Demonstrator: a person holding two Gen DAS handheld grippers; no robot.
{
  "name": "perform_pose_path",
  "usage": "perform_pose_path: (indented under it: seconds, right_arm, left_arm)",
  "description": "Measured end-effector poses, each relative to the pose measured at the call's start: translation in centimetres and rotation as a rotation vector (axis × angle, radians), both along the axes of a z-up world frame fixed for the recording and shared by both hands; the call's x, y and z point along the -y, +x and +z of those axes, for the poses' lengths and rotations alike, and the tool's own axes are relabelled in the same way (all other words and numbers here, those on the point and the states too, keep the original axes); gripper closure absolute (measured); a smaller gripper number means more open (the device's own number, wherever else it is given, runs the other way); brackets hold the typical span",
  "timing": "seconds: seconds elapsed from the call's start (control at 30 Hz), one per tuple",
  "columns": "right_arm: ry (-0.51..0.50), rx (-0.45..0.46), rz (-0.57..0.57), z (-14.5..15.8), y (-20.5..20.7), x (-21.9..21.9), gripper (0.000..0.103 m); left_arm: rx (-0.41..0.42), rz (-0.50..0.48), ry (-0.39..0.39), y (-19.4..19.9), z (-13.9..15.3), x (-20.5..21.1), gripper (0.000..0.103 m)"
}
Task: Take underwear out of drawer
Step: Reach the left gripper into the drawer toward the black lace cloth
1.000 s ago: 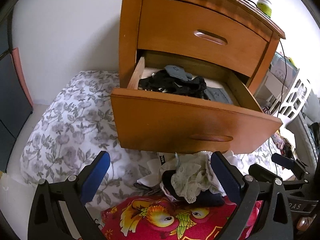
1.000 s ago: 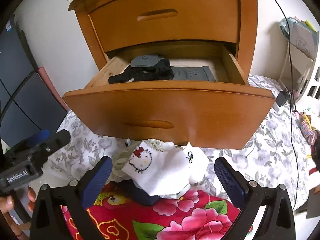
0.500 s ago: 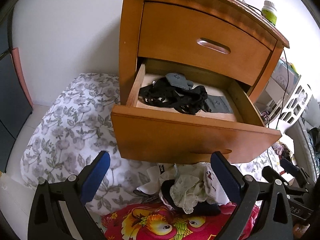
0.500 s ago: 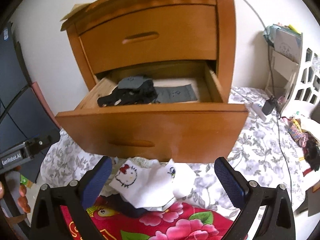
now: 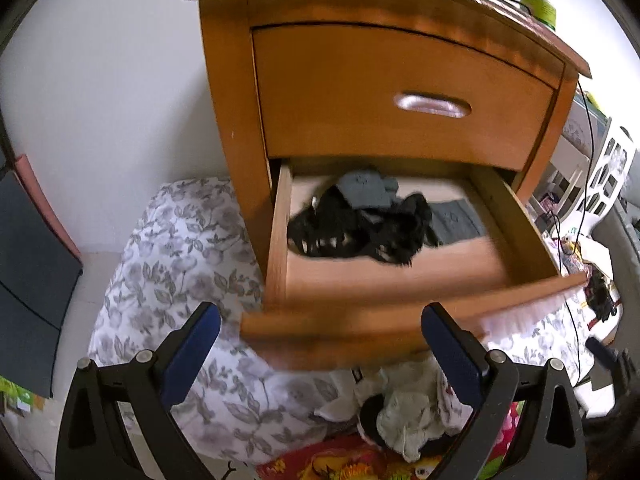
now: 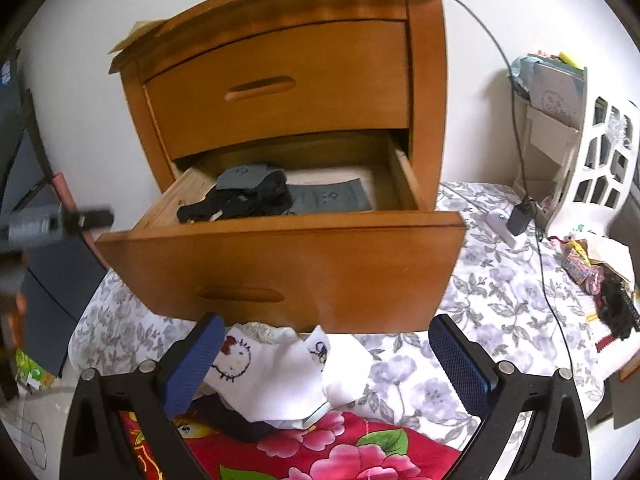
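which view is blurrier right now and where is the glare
Left wrist view: motion smear along the open drawer front, glare on the upper drawer handle. Right wrist view: mostly sharp; only the left gripper at the edge is smeared. Both views bend straight edges.

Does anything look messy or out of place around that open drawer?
Yes. Black underwear lies tangled in the open drawer, not folded, and a loose pile of white clothes sits under it on the floral bedding.

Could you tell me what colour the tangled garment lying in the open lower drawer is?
Black; the tangled lacy garment shows best in the left wrist view.
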State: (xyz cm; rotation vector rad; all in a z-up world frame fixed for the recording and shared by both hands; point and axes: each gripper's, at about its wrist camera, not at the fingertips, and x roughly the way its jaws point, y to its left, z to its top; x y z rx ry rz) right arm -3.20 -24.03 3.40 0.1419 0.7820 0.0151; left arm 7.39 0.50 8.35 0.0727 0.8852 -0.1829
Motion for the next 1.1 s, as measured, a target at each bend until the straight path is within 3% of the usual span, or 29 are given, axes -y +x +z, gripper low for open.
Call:
perform_pose_path:
  seconds: [0.17, 0.3, 0.43, 0.5, 0.7, 1.1]
  right_arm:
    - [0.009, -0.003, 0.011, -0.4, 0.0, -0.1, 0.0]
    - [0.023, -0.008, 0.005, -0.6, 0.1, 0.3, 0.0]
    - [0.032, -0.019, 0.007, -1.0, 0.3, 0.5, 0.0]
    - [0.036, -0.026, 0.009, -1.2, 0.4, 0.5, 0.0]
    - [0.042, -0.042, 0.019, -1.8, 0.7, 0.4, 0.0]
    - [0.048, -0.058, 0.039, -2.6, 1.0, 0.3, 0.0]
  left_arm:
    - [-0.081, 0.041, -0.107, 3.9, 0.7, 0.0, 0.002]
    - [-0.075, 0.038, -0.118, 6.4, 1.6, 1.1, 0.002]
    - [-0.082, -0.002, -0.074, 8.4, 1.8, 2.8, 0.002]
    - [-0.119, -0.024, -0.045, 9.4, 1.2, 3.7, 0.002]
    - [-0.266, 0.044, 0.03, 12.2, -2.1, 5.1, 0.002]
    - [-0.318, 0.062, 0.212, 15.0, -5.8, 7.8, 0.002]
